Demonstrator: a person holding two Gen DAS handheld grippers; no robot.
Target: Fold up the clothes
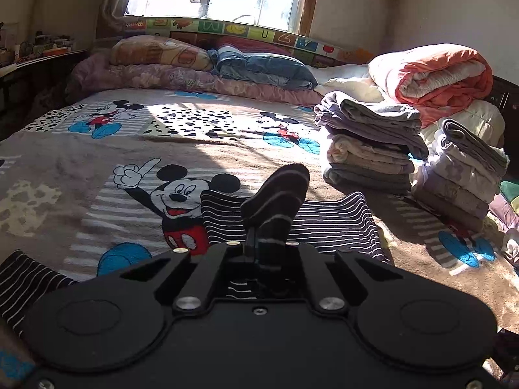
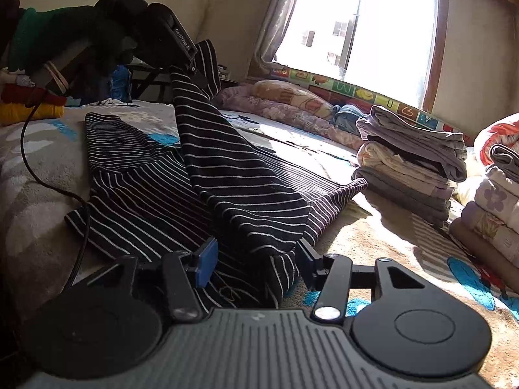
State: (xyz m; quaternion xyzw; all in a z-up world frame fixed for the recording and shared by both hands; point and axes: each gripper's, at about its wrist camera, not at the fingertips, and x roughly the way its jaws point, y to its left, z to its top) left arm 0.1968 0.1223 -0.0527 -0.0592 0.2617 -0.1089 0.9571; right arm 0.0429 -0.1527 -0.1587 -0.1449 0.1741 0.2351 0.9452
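Note:
A black garment with thin white stripes point(image 2: 136, 191) lies spread on the Mickey Mouse bed cover point(image 1: 97, 168). My left gripper point(image 1: 256, 243) is shut on one corner of it, and the pinched fabric point(image 1: 275, 201) sticks up past the fingertips. In the right wrist view the left gripper point(image 2: 191, 64) holds that corner high, so the cloth hangs down in a taut slanted fold. My right gripper point(image 2: 256, 261) is low over the bed, open. Its blue pad point(image 2: 206, 262) and the other finger stand wide apart, with the garment's near hem point(image 2: 282, 269) between them.
Two stacks of folded clothes point(image 1: 369, 149) point(image 1: 464, 175) stand on the bed's right side, with a rolled orange quilt point(image 1: 438, 74) behind. Pillows point(image 1: 162, 55) line the window end. A black cable point(image 2: 48, 178) trails over the bed at left, near piled clothes point(image 2: 29, 103).

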